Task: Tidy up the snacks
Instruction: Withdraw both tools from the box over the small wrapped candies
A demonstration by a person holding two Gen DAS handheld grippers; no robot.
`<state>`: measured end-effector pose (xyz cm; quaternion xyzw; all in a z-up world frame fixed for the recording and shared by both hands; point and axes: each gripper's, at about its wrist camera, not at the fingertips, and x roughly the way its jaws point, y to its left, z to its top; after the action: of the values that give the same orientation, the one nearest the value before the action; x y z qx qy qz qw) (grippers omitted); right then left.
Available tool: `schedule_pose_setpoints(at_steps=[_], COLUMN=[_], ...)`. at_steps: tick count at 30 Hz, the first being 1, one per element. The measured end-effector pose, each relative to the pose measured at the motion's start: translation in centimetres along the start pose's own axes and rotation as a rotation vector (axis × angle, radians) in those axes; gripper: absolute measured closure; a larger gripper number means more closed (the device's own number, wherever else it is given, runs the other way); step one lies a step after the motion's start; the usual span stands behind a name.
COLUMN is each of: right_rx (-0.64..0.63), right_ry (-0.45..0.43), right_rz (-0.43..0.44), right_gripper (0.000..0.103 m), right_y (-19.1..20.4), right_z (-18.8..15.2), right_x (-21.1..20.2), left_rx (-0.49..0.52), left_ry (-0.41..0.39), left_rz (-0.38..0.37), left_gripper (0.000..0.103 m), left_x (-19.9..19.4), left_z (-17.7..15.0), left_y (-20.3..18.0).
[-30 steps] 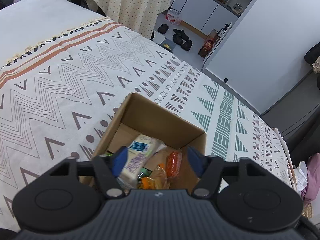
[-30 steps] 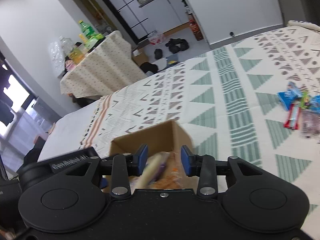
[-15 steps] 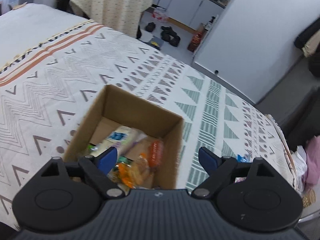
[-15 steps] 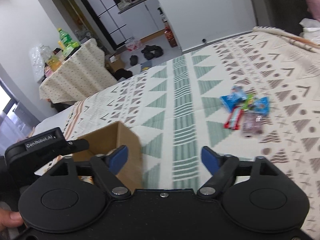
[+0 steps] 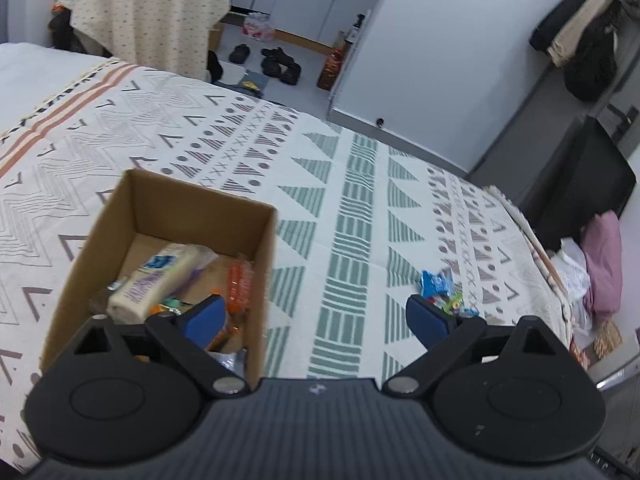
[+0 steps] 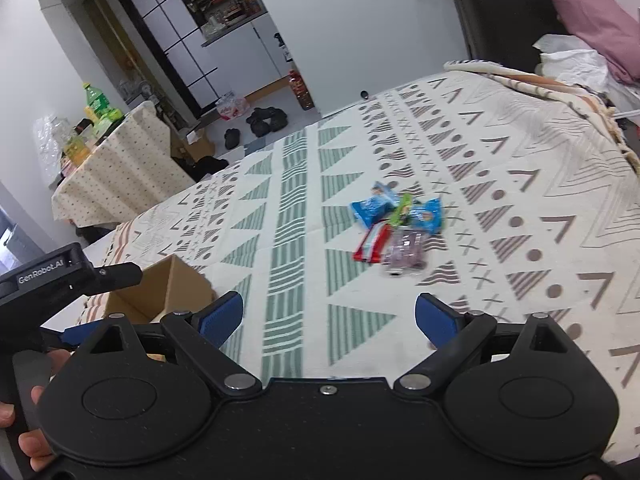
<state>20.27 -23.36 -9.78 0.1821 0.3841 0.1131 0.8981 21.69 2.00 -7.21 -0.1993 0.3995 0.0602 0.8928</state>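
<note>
An open cardboard box [image 5: 256, 240] sits on the patterned bedspread and holds several snacks, among them a cream packet [image 5: 160, 280] and an orange packet [image 5: 239, 284]. My left gripper [image 5: 316, 320] is open and empty, just right of the box. A small pile of loose snacks [image 6: 396, 228] lies on the bedspread: blue packets, a green one, a red bar [image 6: 372, 244] and a purple packet [image 6: 406, 250]. It also shows in the left wrist view [image 5: 442, 290]. My right gripper [image 6: 328, 318] is open and empty, short of the pile. The box corner [image 6: 176, 284] shows at its left.
The bedspread [image 5: 360, 216] covers a bed. The other hand-held gripper [image 6: 48, 276] shows at the left of the right wrist view. Beyond the bed stand a table with a dotted cloth [image 5: 148, 12], shoes on the floor [image 5: 276, 64] and a white wall panel [image 5: 440, 40].
Both grippers opened wide and released snacks into the box, then swung right, away from the box toward the loose pile. The right gripper is no longer over the box.
</note>
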Motion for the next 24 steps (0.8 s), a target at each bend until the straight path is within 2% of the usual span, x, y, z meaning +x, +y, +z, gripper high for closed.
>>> schedule_pose_setpoints(at_steps=[4, 10, 15, 20, 24], right_rx=[0.012, 0.07, 0.133, 0.169, 0.189], right_ry=[-0.006, -0.024, -0.03, -0.046, -0.058], right_rz=[-0.01, -0.008, -0.004, 0.02, 0.02], right_gripper=[0.01, 0.009, 0.009, 0.009, 0.009], right_y=[-1.7, -4.8, -6.8, -7.9, -8.6], right_z=[0.0, -0.2, -0.6, -0.8, -0.6], right_x=[-0.3, -0.3, 0.3, 0.8, 1.4], left_rx=[0.045, 0.112, 0.189, 0.229, 0.255], left_ry=[0.007, 0.01, 0.049, 0.055, 0.054], left_rz=[-0.02, -0.032, -0.042, -0.057, -0.037], left_gripper=[0.0, 0.0, 0.0, 0.0, 0.0], left_x=[0.5, 1.3, 2.5, 3.4, 4.3], left_z=[-0.6, -1.0, -1.4, -1.5, -1.3], left_y=[-1.4, -3.5, -5.6, -7.2, -8.4])
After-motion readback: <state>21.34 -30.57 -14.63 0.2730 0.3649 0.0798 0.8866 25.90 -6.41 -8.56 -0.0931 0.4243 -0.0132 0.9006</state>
